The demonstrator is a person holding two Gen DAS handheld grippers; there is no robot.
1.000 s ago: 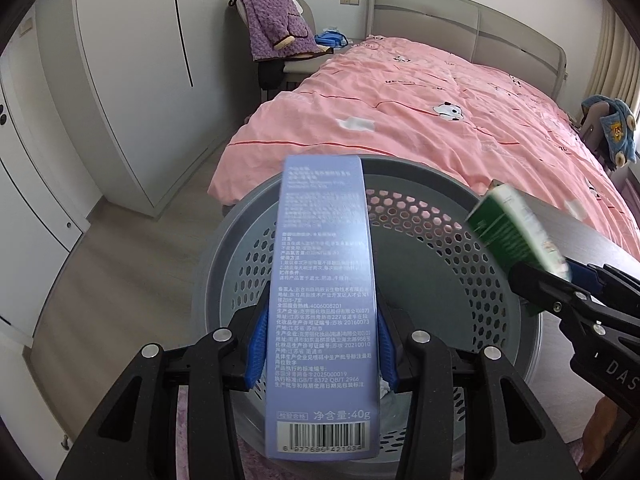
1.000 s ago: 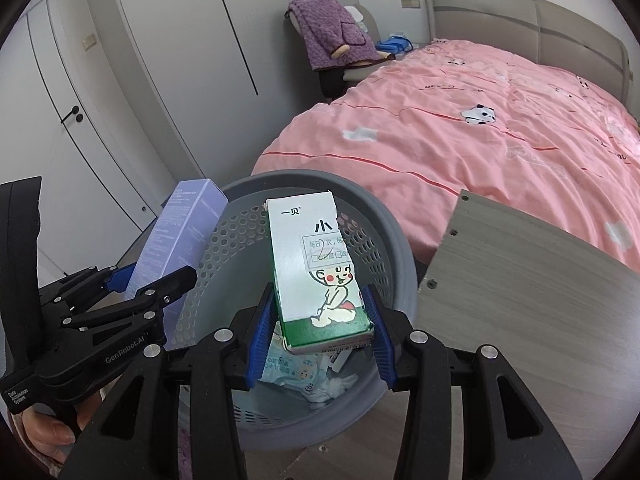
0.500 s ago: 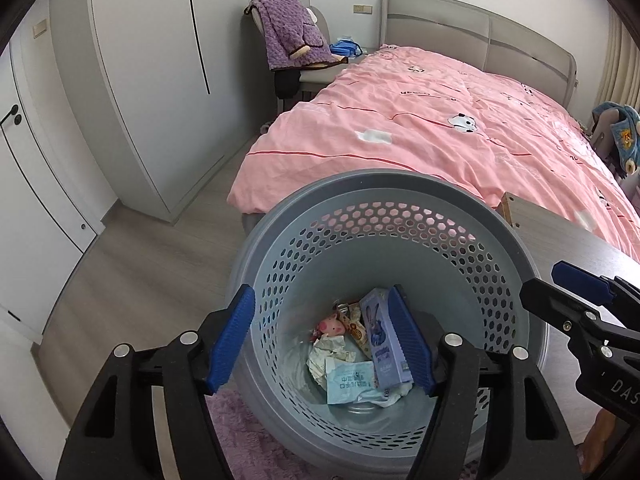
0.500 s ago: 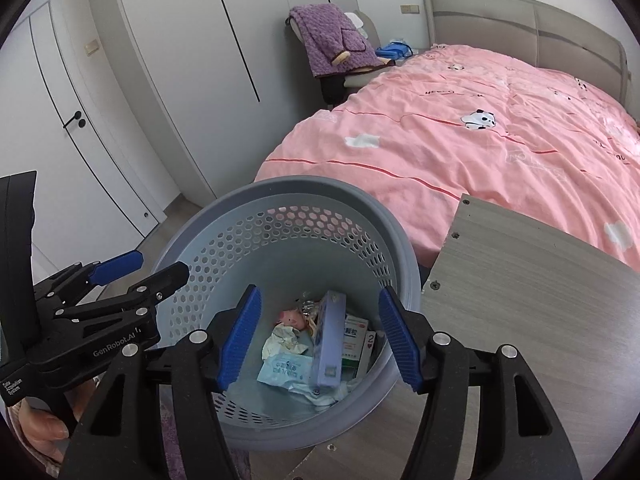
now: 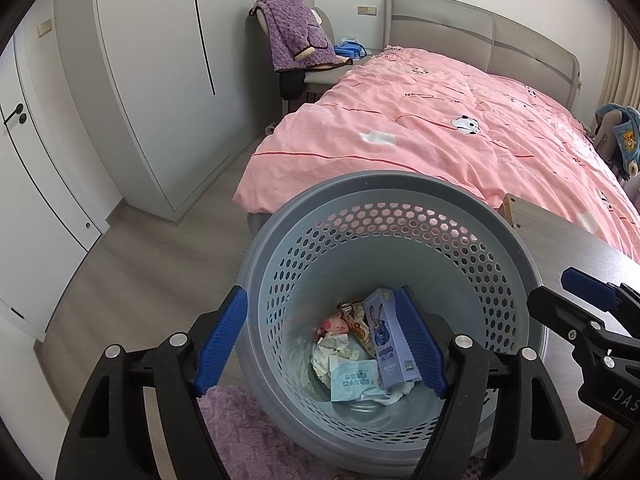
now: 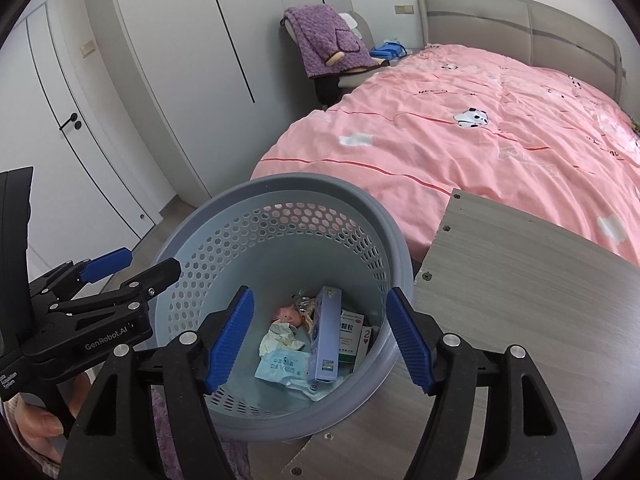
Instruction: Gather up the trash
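A grey-blue perforated trash basket [image 5: 516, 240] [image 6: 192, 236] stands on the floor below both grippers. Inside lie a purple box [image 5: 390, 340] [image 6: 326, 340], a green-and-white medicine box [image 6: 351, 338], a light blue packet [image 5: 352, 378] [image 6: 280, 364], crumpled tissue [image 5: 334, 350] and a small pink pig wrapper [image 5: 334, 324] [image 6: 286, 314]. My left gripper [image 5: 324, 344] is open and empty above the basket; it also shows at the left of the right wrist view [image 6: 132, 266]. My right gripper [image 6: 320, 336] is open and empty above the basket; it shows at the right of the left wrist view [image 5: 560, 292].
A grey wooden tabletop [image 6: 520, 300] [image 5: 568, 240] adjoins the basket on the right. A bed with a pink quilt [image 5: 460, 128] lies behind. A chair with a purple blanket [image 5: 296, 36] and white wardrobes [image 5: 160, 60] stand at back left. A purple rug [image 5: 248, 432] lies under the basket.
One second ago the left gripper held the purple box and the right held the green-and-white box. Both jaws opened and both boxes dropped into the basket. Both grippers have risen slightly.
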